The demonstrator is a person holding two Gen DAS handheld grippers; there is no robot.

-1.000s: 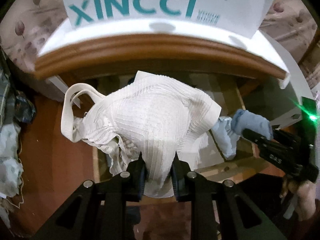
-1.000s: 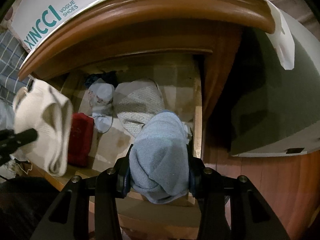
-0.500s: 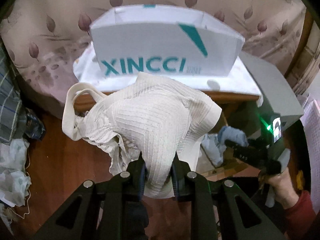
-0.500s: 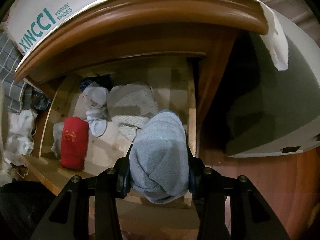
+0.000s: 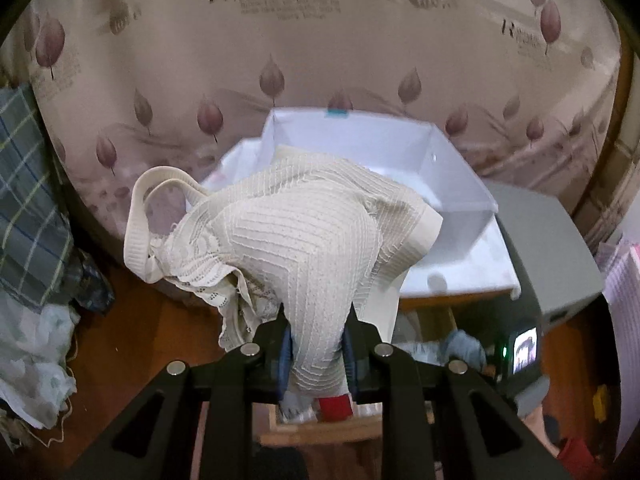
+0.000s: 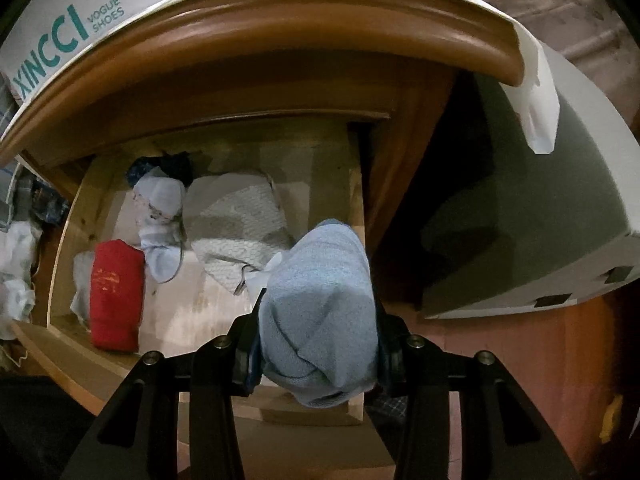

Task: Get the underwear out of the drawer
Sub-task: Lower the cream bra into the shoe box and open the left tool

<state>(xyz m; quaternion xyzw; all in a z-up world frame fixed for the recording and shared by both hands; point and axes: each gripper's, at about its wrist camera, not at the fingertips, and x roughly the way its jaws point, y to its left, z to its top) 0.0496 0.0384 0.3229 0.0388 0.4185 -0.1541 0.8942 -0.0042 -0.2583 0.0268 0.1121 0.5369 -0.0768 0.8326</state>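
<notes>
My left gripper is shut on a cream lace-and-rib undergarment, which hangs in the air in front of the white shoe box on top of the cabinet. My right gripper is shut on a rolled light-blue piece of underwear, held over the right front part of the open wooden drawer. Inside the drawer lie a red folded piece, a pale blue piece, a white-grey patterned piece and a dark piece at the back.
The cabinet's rounded wooden top edge overhangs the drawer. A grey box stands to the right of the cabinet. Plaid cloth and white fabric pile up at the left. A leaf-patterned wall stands behind.
My left gripper has risen with the cream undergarment from drawer level to above the cabinet top, and the box's open inside has come into view. The right gripper has stayed put with the blue piece.
</notes>
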